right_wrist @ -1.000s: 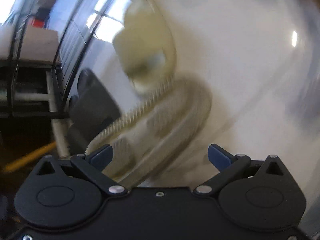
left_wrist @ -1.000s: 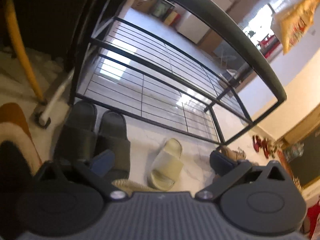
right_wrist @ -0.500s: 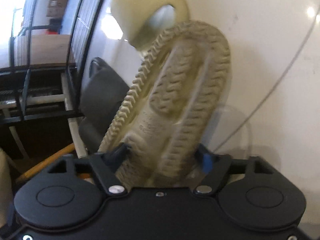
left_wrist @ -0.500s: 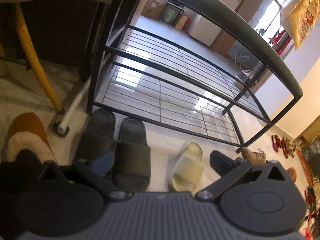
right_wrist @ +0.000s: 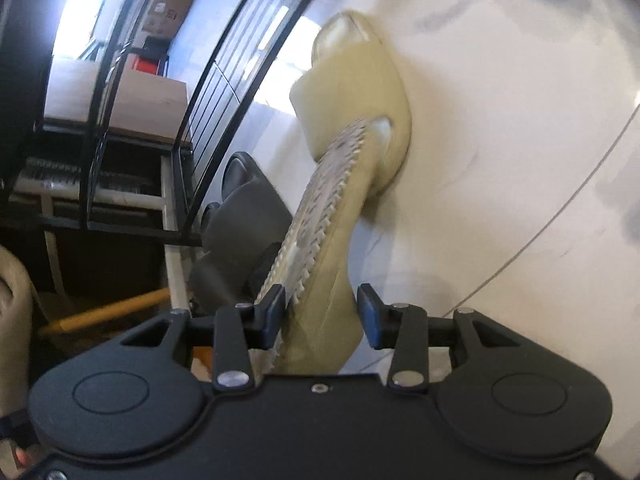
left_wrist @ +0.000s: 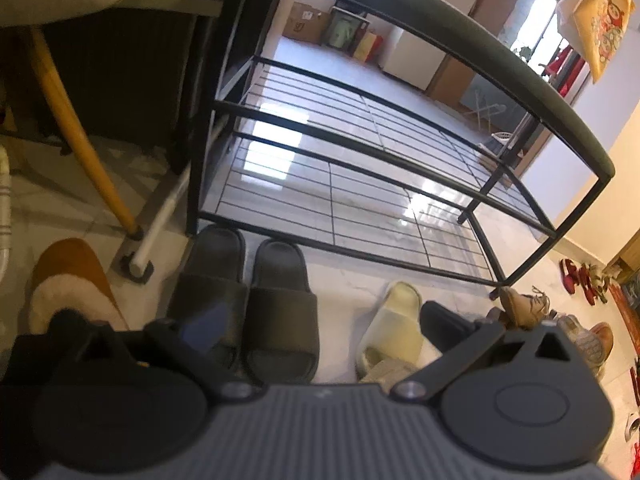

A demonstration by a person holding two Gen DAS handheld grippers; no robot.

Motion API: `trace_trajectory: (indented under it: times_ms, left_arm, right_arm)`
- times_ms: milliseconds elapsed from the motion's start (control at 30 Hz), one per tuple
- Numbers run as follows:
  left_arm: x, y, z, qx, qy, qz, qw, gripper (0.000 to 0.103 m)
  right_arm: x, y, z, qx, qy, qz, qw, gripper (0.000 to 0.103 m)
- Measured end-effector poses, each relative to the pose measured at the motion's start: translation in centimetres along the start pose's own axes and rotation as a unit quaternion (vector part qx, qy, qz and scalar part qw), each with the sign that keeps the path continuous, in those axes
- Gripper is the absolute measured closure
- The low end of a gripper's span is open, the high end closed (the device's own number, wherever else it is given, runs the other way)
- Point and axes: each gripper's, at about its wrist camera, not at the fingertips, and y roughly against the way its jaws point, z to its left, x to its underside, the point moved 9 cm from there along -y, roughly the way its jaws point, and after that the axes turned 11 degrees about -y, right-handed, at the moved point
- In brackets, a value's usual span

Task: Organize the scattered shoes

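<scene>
My right gripper (right_wrist: 322,314) is shut on a pale yellow slide slipper (right_wrist: 320,248), held on its edge with the ridged sole facing left. Its mate (right_wrist: 360,80) lies flat on the white floor just beyond, toe pointing away. In the left wrist view that mate (left_wrist: 394,320) lies before the black wire shoe rack (left_wrist: 360,184), right of a pair of dark grey slides (left_wrist: 248,296). The held slipper's edge (left_wrist: 384,372) shows at the bottom. My left gripper (left_wrist: 316,328) is open and empty above the grey slides.
A brown and white fuzzy slipper (left_wrist: 68,280) lies at the left. A yellow chair leg (left_wrist: 80,136) and a white caster bar (left_wrist: 156,232) stand left of the rack. Tan sneakers (left_wrist: 524,304) and red shoes (left_wrist: 580,276) lie at the right.
My right gripper closed on the pale yellow slipper and turned it from sole-up onto its edge. My left gripper pulled back, so more of the rack and floor shows.
</scene>
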Motion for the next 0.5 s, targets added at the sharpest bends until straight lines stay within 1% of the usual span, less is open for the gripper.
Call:
trace_trajectory:
  times_ms: [33,100,167,233,333,400,500]
  left_arm:
    - [0.0,0.0,0.0,0.001,0.003,0.000,1.0000,0.001]
    - [-0.1,0.0,-0.1,0.004,0.002,-0.002,1.0000,0.001]
    - [-0.2,0.2,-0.5,0.009,-0.006,-0.007,0.9999,0.001]
    - [-0.1,0.3,-0.7,0.012,-0.011,-0.008,0.9998,0.001]
    - [0.1,0.3,-0.8,0.015,-0.012,-0.005,0.9998,0.001]
    - [0.3,0.2,-0.6,0.015,-0.006,-0.001,0.9999,0.001]
    - [0.3,0.3,-0.4,0.013,-0.002,-0.001,0.9999,0.001]
  right_arm:
    - [-0.2,0.4,0.0,0.010,0.009,-0.004,1.000,0.062]
    - [-1.2,2.2,-0.9,0.073,0.053,-0.022,0.996,0.063]
    - [-1.7,3.4,-1.7,0.101,0.071,-0.031,0.992,0.063]
    - [-2.5,4.7,-2.6,0.139,0.097,-0.042,0.985,0.065]
    - [-2.6,4.9,-3.0,0.149,0.114,-0.049,0.981,0.066]
    - [-2.5,4.5,-2.5,0.151,0.128,-0.055,0.979,0.067]
    - [-1.8,4.1,-1.6,0.148,0.153,-0.052,0.976,0.067]
